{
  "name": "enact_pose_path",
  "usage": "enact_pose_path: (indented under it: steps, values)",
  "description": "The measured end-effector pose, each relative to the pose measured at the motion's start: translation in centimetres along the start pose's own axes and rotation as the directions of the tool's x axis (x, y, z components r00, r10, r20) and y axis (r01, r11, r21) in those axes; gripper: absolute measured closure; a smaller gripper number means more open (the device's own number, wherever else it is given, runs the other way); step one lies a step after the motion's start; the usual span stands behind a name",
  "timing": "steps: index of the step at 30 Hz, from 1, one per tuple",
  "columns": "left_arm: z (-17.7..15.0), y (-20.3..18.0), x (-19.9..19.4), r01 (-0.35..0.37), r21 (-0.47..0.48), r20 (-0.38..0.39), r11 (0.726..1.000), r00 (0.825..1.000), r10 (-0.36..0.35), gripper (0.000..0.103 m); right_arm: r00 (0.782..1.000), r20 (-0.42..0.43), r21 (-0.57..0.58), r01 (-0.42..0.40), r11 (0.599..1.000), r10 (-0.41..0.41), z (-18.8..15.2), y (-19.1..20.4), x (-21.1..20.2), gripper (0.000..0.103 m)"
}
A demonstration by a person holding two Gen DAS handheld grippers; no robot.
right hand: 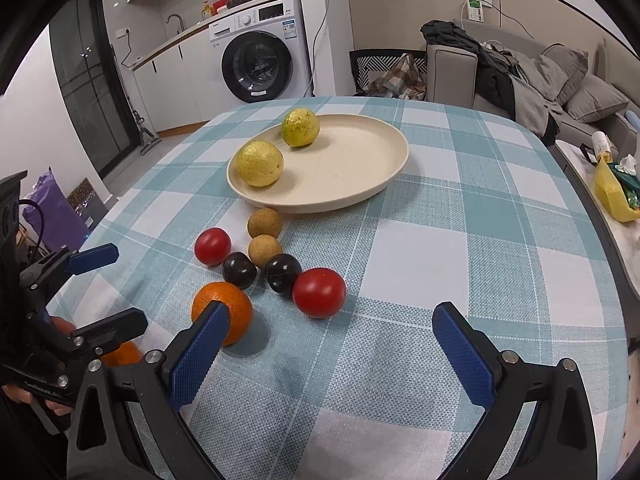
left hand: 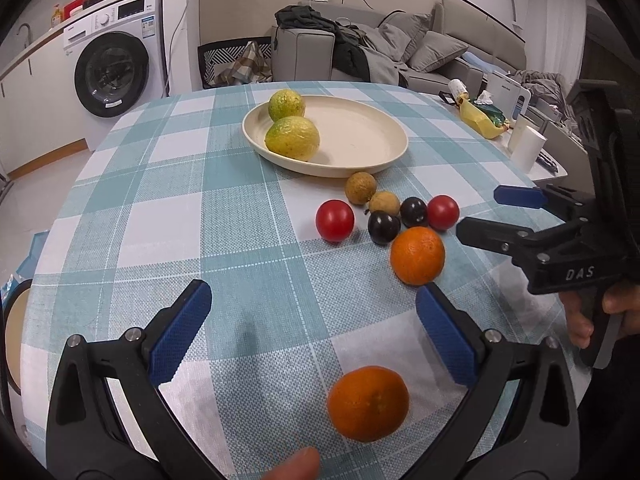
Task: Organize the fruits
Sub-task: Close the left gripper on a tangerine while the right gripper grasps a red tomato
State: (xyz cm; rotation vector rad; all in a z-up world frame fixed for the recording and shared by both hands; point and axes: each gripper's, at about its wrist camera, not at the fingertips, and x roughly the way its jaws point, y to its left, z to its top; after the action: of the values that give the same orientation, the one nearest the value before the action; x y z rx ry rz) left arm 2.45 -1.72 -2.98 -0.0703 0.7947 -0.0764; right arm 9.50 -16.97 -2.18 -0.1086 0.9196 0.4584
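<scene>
Both tools gape empty: the left tool (left hand: 314, 334) straddles an orange (left hand: 368, 402) on the desk (left hand: 160, 200), likely bound for the plate (left hand: 360, 140); the right tool (right hand: 332, 354) waits.

Much bare tablecloth (right hand: 460, 248) is left free on the right side. The way on the left is blocked by small fruits (right hand: 256, 256) crowded before the plate (right hand: 360, 176).

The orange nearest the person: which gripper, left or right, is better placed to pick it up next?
Left. The left gripper is open, and the near orange lies just below its fingertips. The right gripper, also open, faces the other orange and a tomato.
</scene>
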Motion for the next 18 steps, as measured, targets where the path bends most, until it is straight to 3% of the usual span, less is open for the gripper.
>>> enact_pose_path:
  steps: [7, 11, 18]
  values:
    - [-0.9, -1.2, 0.0, 0.015, 0.053, -0.033, 0.998, 0.999, -0.013, 0.001, 1.0, -0.017, 0.037, -0.01, 0.999, 0.011, 0.3, -0.8, 0.9, 0.002]
    - [-1.3, -1.7, 0.0, 0.026, 0.089, -0.051, 0.996, 0.998, -0.021, 0.001, 0.998, -0.053, 0.043, -0.032, 0.999, 0.034, 0.4, -1.1, 1.9, 0.023]
    - [-1.8, -1.8, 0.4, 0.048, 0.101, -0.085, 0.994, 0.996, -0.04, 0.001, 0.996, -0.075, 0.038, -0.052, 0.998, 0.054, 0.3, -0.9, 2.7, 0.035]
